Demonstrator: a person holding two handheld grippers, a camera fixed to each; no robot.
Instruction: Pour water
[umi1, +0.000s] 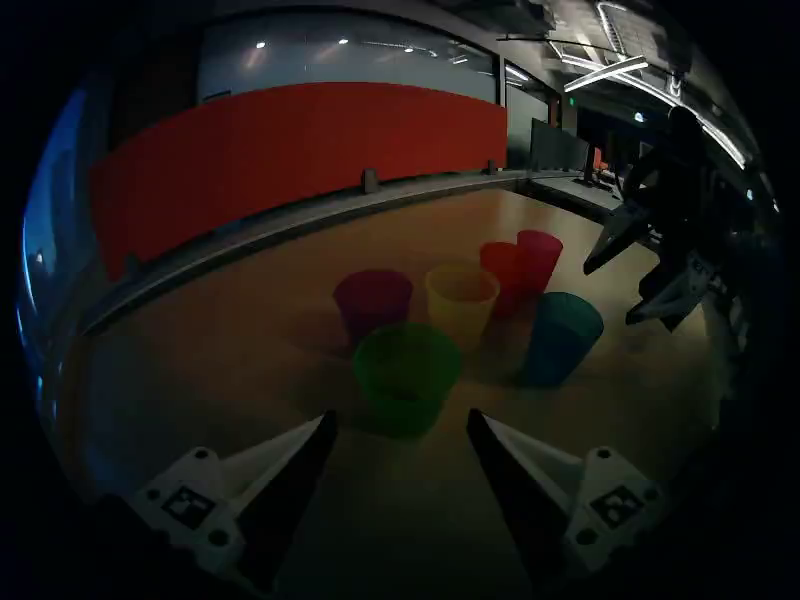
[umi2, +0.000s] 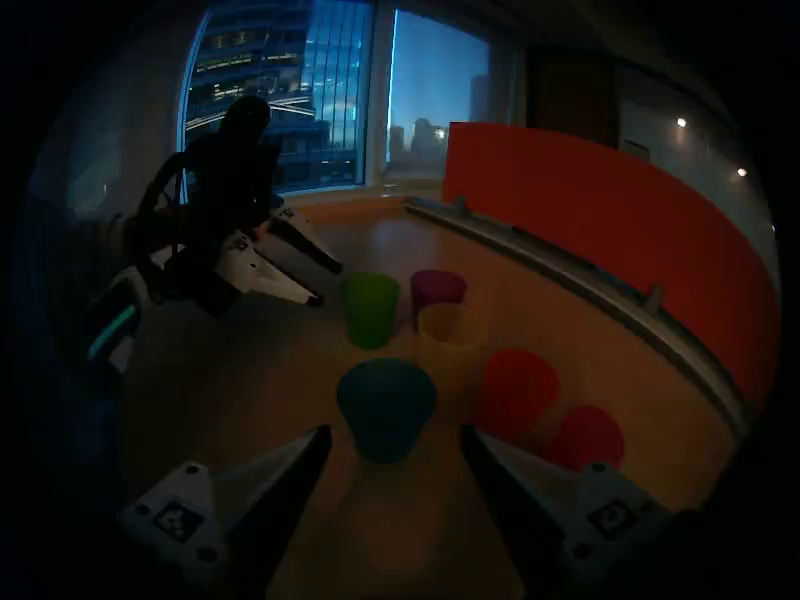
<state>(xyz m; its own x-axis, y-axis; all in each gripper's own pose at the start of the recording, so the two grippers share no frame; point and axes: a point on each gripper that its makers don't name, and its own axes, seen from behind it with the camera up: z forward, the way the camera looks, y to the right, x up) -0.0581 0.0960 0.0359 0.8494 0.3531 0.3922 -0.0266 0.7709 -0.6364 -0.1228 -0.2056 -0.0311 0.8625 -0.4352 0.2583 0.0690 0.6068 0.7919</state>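
Left gripper view shows the left gripper (umi1: 400, 425) opened wide and holding nothing, with the green cup (umi1: 407, 375) standing upright on the wooden table (umi1: 220, 340) just beyond its tips. The yellow cup (umi1: 462, 300) stands farther behind it. Right gripper view shows the right gripper (umi2: 393, 435) also wide and empty, the teal cup (umi2: 385, 408) standing near, just beyond its fingertips.

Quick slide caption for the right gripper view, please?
Open right gripper facing a teal cup, five more cups behind it on the wooden table, open left gripper across.
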